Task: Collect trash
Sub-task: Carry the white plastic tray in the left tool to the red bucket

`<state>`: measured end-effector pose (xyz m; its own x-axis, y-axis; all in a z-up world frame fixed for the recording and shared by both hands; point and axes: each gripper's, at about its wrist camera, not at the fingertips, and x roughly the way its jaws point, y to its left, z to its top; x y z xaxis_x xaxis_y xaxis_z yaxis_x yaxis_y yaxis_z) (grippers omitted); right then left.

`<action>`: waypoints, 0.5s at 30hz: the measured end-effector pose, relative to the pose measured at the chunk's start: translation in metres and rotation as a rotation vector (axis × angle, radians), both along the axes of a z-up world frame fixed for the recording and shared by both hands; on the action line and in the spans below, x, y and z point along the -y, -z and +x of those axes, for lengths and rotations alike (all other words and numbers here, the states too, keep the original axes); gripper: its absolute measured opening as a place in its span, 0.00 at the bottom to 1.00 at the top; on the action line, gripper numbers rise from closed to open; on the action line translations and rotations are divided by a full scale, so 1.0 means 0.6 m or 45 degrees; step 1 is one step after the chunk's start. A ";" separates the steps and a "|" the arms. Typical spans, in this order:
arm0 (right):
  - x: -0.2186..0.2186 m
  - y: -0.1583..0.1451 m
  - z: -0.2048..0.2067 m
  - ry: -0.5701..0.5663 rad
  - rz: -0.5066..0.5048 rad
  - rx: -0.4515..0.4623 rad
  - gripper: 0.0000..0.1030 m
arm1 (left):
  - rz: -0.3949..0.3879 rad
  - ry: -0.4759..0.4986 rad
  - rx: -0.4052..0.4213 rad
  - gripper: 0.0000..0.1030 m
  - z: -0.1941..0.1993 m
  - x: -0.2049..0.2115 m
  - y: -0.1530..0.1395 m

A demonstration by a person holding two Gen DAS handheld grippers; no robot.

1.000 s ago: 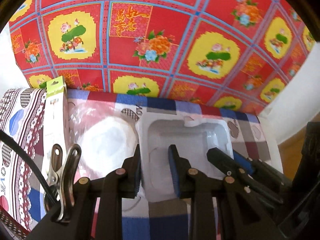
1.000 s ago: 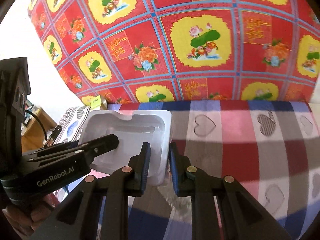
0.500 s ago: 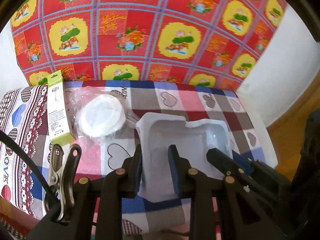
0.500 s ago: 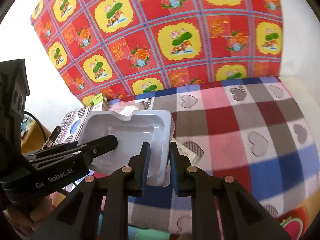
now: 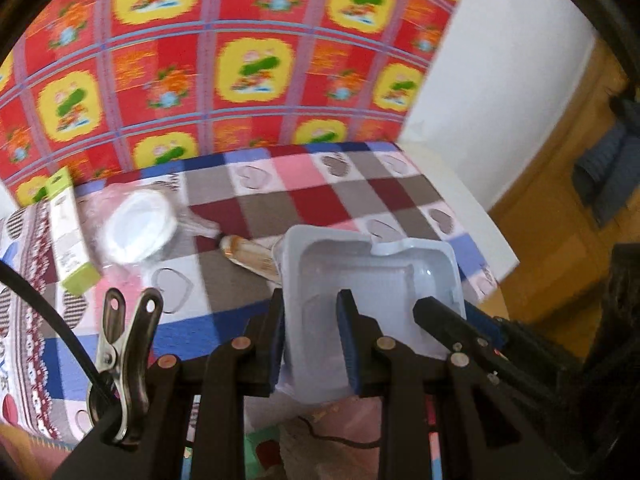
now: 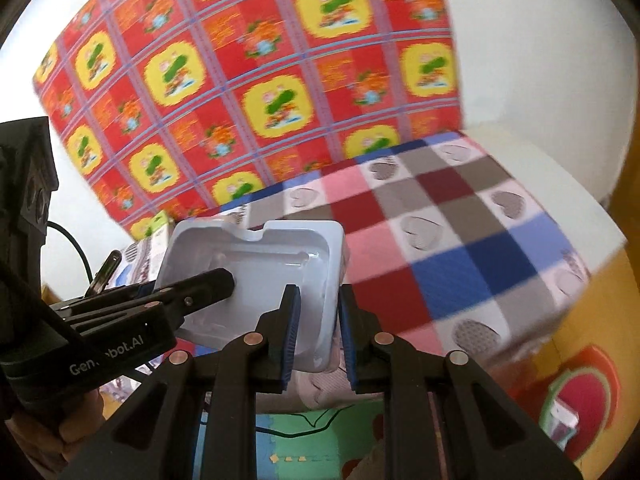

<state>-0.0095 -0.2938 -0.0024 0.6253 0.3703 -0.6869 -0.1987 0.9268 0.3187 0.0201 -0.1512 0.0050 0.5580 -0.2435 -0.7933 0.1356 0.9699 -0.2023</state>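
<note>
A white plastic tray insert [image 5: 372, 276] hangs in the air in front of the checked table [image 5: 280, 196], gripped from both ends. My left gripper [image 5: 310, 332] is shut on the tray's near left wall. My right gripper [image 6: 316, 328] is shut on the tray's [image 6: 256, 264] right wall. In the left wrist view the right gripper's fingers [image 5: 444, 314] reach in over the tray's right rim. In the right wrist view the left gripper's fingertips [image 6: 216, 280] lie inside the tray. The tray is off the tabletop, near its front edge.
On the table lie a round white lid in clear wrap [image 5: 138, 228], a green and white box [image 5: 68, 232] and a small clear tube [image 5: 252, 256]. A red and yellow flowered cloth [image 5: 240, 60] hangs behind. Below are a colourful floor mat [image 6: 320, 436] and wooden floor [image 5: 560, 220].
Both grippers have pulled back from the wall with the tray between them, lifting it off the table toward the front edge. The lid, box and tube now show on the table behind.
</note>
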 end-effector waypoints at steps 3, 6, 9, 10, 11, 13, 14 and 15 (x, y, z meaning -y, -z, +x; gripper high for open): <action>0.030 0.002 -0.023 0.082 -0.009 -0.021 0.20 | -0.009 0.077 -0.008 0.25 -0.010 0.030 0.004; 0.063 0.005 -0.047 0.170 -0.026 -0.034 0.20 | 0.005 0.164 -0.002 0.25 -0.019 0.069 0.009; 0.097 0.012 -0.068 0.251 -0.024 -0.048 0.20 | 0.001 0.245 -0.009 0.25 -0.028 0.107 0.016; 0.106 0.013 -0.074 0.274 -0.025 -0.050 0.20 | -0.001 0.273 -0.014 0.25 -0.031 0.120 0.017; 0.119 0.014 -0.082 0.305 -0.030 -0.053 0.20 | -0.006 0.304 -0.020 0.25 -0.033 0.135 0.019; 0.145 0.017 -0.099 0.365 -0.038 -0.057 0.20 | -0.009 0.353 -0.026 0.25 -0.037 0.160 0.020; 0.153 0.017 -0.103 0.385 -0.041 -0.059 0.20 | -0.009 0.384 -0.029 0.25 -0.040 0.177 0.022; 0.170 0.018 -0.115 0.424 -0.043 -0.066 0.20 | -0.009 0.413 -0.028 0.25 -0.044 0.193 0.023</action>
